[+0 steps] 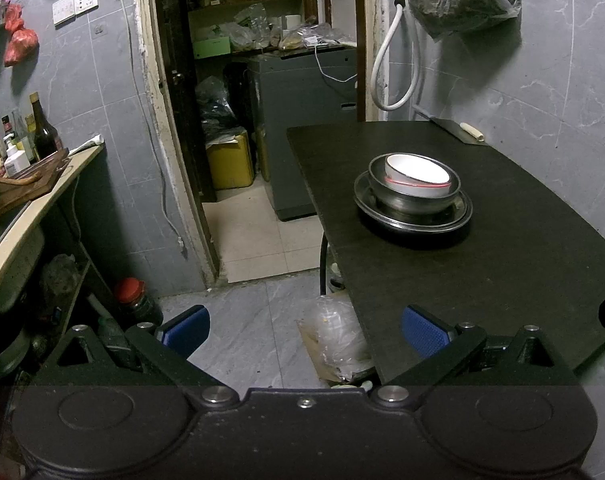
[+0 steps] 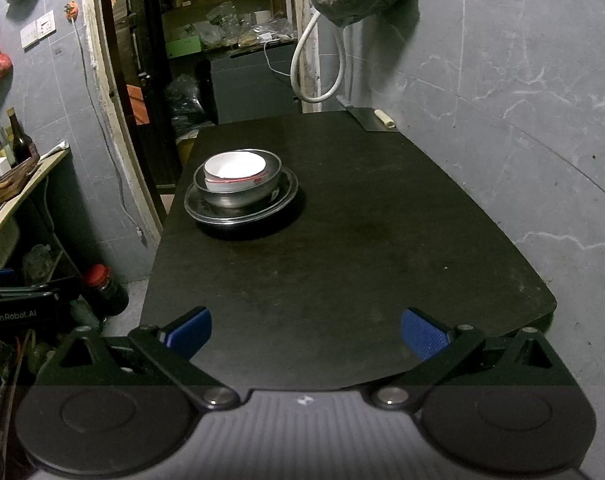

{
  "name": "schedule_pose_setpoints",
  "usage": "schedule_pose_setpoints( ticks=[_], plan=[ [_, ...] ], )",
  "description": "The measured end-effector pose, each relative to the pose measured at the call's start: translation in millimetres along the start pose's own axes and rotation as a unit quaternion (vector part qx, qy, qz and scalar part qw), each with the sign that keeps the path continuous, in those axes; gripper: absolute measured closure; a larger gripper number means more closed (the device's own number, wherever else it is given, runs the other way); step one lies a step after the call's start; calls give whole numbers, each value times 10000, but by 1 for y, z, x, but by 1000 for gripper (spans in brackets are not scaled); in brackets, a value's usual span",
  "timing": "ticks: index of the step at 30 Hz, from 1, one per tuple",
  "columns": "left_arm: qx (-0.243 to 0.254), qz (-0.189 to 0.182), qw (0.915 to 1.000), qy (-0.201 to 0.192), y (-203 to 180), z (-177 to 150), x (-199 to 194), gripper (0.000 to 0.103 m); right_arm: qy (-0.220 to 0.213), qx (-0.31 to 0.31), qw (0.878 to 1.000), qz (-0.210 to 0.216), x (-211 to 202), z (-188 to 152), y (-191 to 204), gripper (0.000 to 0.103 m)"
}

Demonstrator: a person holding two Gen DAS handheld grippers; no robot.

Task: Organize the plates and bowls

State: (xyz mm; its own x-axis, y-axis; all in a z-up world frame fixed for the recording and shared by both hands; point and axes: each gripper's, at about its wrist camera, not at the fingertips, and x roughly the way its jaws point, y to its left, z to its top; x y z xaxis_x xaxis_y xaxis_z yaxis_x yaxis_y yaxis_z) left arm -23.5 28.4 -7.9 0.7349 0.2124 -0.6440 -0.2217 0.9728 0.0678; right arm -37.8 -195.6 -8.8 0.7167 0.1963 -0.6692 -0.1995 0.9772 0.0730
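A white bowl (image 1: 417, 175) sits tilted in a steel bowl (image 1: 414, 196) on stacked plates (image 1: 412, 222) on the black table (image 1: 482, 272) — a cleaver (image 1: 458, 130) lies well beyond. The left gripper (image 1: 304, 330) and right gripper (image 2: 305, 330) are both spread wide, holding nothing.

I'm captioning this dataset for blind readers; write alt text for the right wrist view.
A white bowl sits nested in a metal bowl on stacked metal plates, on a dark table. The right tool hangs open and empty above the table's near edge, well short of the stack.
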Motion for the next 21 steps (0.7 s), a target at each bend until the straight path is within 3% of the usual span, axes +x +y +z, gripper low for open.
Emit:
schedule_pose_setpoints(
  ticks=[13, 21],
  plan=[
    [37, -27, 10000, 41, 2, 1, 0, 1, 33, 49, 10000, -25, 1, -2, -1, 0],
    [130, -294, 9995, 70, 2, 3, 6, 1, 106, 133, 9998, -44, 9, -2, -8, 0]
  ],
)
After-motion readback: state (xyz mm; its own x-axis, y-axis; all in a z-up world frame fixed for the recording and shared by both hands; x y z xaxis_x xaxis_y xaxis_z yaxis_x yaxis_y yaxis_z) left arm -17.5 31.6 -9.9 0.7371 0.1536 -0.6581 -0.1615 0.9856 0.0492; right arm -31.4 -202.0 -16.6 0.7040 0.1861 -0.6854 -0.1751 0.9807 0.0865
